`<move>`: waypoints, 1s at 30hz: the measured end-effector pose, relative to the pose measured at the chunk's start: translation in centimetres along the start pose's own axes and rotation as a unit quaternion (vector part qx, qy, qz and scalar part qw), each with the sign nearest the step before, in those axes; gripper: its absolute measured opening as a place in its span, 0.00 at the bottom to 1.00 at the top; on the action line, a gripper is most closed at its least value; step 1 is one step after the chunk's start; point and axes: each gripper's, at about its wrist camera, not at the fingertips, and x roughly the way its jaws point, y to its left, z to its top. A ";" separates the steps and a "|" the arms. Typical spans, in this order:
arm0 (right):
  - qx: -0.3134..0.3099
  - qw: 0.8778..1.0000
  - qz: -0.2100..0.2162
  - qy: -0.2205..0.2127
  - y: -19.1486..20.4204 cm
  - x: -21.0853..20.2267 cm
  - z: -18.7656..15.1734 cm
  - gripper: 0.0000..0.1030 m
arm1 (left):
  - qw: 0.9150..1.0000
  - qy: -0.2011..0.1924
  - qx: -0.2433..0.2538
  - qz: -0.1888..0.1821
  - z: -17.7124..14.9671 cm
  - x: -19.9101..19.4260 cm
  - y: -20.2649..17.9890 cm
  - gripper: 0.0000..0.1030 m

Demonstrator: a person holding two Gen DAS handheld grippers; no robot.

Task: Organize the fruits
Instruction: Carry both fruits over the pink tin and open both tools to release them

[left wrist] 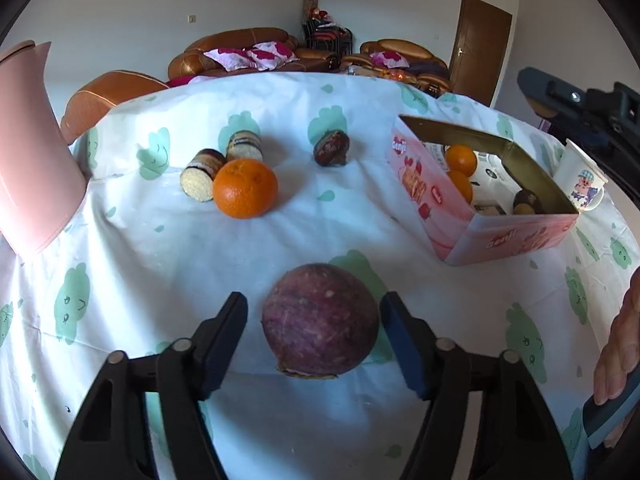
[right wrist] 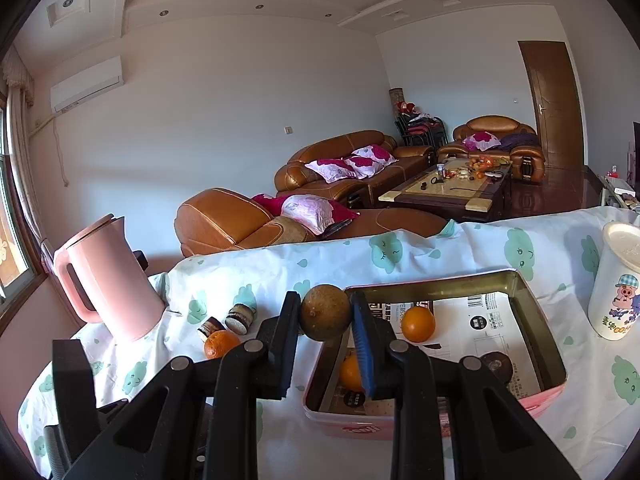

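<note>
Left wrist view: the left gripper (left wrist: 316, 320) stands with its jaws apart on either side of a purple round fruit (left wrist: 320, 322) that rests on the white cloth with green figures (left wrist: 160, 260); a narrow gap shows between each pad and the fruit, so nothing is clamped. Farther off lie an orange (left wrist: 245, 189), two small rolled cakes (left wrist: 202, 180) just beside it, and a dark fruit (left wrist: 331, 148). To the right sits the pink tin box (left wrist: 500, 236) with two oranges (left wrist: 461, 160) inside.

Right wrist view: the right gripper (right wrist: 326, 312) is clamped on a brownish-green round fruit (right wrist: 325, 312), held up just at the left rim of the pink tin box. A white cup (right wrist: 616, 280) stands right of the box, a pink kettle (right wrist: 108, 276) at left
</note>
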 end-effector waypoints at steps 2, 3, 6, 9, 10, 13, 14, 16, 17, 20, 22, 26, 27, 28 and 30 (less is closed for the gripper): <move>0.000 1.000 0.001 0.000 -0.1 -0.1 0.1 0.27 | 1.000 0.003 -0.019 -0.022 -0.1 0.0 0.9 0.53; 0.000 1.000 0.001 0.001 -0.1 0.0 0.1 0.27 | 0.999 0.002 -0.025 -0.028 -0.1 0.0 1.1 0.52; 0.001 1.000 0.002 0.002 -0.4 -0.2 0.2 0.27 | 1.000 -0.006 -0.028 -0.011 -0.1 -0.4 1.1 0.52; 0.000 1.000 0.000 -0.010 -0.9 -0.8 0.7 0.27 | 0.998 -0.058 -0.033 -0.009 0.2 -2.2 0.7 0.52; -0.002 1.000 -0.002 -0.016 -1.2 -1.1 1.0 0.27 | 0.997 -0.076 -0.028 -0.006 0.3 -2.9 0.3 0.52; -0.006 0.999 -0.018 -0.035 -2.6 -2.1 1.7 0.27 | 0.992 -0.127 -0.006 -0.007 1.4 -4.9 -1.2 0.52; -0.004 0.999 -0.025 -0.041 -3.3 -2.4 2.0 0.27 | 0.990 -0.141 0.000 -0.010 1.8 -5.3 -1.8 0.52; 0.006 0.998 -0.037 -0.049 -5.0 -2.8 2.6 0.27 | 0.988 -0.156 0.013 -0.017 2.9 -5.6 -3.0 0.52; 0.012 0.998 -0.043 -0.052 -5.9 -2.9 2.9 0.27 | 0.987 -0.157 0.019 -0.019 3.7 -5.4 -3.7 0.52; 0.027 0.996 -0.066 -0.054 -8.5 -3.0 3.5 0.27 | 0.988 -0.152 0.023 -0.035 5.6 -4.2 -5.9 0.52; 0.032 0.995 -0.082 -0.052 -10.0 -2.8 3.6 0.27 | 0.987 -0.147 0.027 -0.050 6.6 -3.2 -7.6 0.52; 0.049 0.995 -0.083 -0.011 -12.3 -0.8 3.3 0.27 | 0.989 -0.128 0.043 -0.057 7.3 -0.6 -11.6 0.52; 0.051 0.995 -0.080 0.001 -12.7 -0.1 3.1 0.27 | 0.990 -0.121 0.045 -0.058 7.4 0.1 -12.5 0.52; 0.049 0.996 -0.078 0.014 -12.8 0.7 2.9 0.27 | 0.991 -0.115 0.048 -0.057 7.4 0.7 -13.2 0.52; 0.036 0.996 -0.077 0.037 -12.7 2.2 2.4 0.27 | 0.991 -0.104 0.058 -0.053 7.4 1.8 -14.4 0.52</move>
